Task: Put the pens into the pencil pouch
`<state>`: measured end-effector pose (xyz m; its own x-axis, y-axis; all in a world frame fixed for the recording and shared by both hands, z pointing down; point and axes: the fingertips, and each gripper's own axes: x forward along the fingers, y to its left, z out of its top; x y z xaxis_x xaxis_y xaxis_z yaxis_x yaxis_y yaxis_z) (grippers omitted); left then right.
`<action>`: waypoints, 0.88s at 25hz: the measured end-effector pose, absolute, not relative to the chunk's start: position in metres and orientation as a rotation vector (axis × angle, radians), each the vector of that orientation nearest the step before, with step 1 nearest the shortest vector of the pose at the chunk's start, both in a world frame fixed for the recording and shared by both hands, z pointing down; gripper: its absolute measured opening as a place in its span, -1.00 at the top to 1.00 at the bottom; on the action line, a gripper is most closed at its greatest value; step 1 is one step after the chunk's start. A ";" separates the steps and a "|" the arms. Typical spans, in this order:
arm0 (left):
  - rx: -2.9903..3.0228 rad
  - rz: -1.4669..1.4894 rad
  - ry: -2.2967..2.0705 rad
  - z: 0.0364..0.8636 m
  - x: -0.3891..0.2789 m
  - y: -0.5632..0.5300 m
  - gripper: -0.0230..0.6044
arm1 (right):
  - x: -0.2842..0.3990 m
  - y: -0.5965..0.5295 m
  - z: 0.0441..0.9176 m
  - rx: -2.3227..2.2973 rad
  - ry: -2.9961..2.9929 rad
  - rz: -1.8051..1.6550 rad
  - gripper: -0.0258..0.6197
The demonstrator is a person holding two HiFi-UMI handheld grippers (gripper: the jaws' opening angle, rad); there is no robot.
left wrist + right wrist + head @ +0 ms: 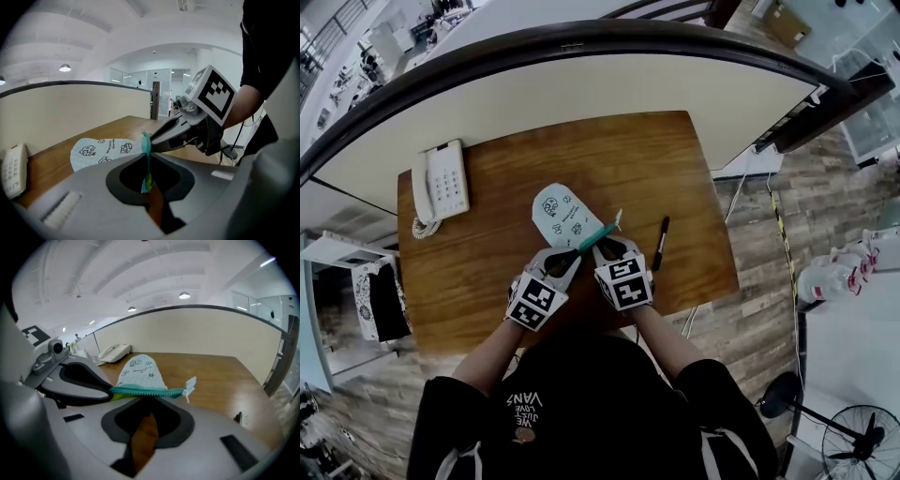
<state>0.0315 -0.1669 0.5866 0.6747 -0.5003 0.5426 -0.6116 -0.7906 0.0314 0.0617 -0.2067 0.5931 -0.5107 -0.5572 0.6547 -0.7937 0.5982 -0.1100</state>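
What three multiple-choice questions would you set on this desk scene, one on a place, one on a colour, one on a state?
1. Where on the desk is the telephone?
A) its left side
B) its right side
C) its middle
2. What colour is the zipper of the pencil pouch?
A) red
B) teal
C) black
3. How do the jaws of the left gripper stand?
A) wide apart, empty
B) closed on the zipper edge
C) closed on the telephone cord
Answers:
1 A, the head view shows it left of the pencil pouch.
2 B, both gripper views show a teal strip.
3 B, the left gripper view shows the zipper pinched between them.
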 end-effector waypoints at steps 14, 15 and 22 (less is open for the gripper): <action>2.520 0.578 -0.977 0.579 0.027 -0.190 0.83 | 0.117 -0.207 0.596 1.279 -2.222 0.620 0.53; 2.519 0.580 -0.979 0.580 0.027 -0.191 0.83 | 0.132 -0.205 0.602 1.316 -2.170 0.605 0.53; 2.499 0.597 -0.998 0.588 0.023 -0.198 0.83 | 0.207 -0.189 0.626 1.501 -1.956 0.630 0.53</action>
<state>0.0232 -0.1985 0.5879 0.6570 -0.5512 0.5142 -0.7139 -0.6741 0.1896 0.2066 -0.1891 0.6257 -0.1916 -0.6896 0.6984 -0.9675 0.2524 -0.0163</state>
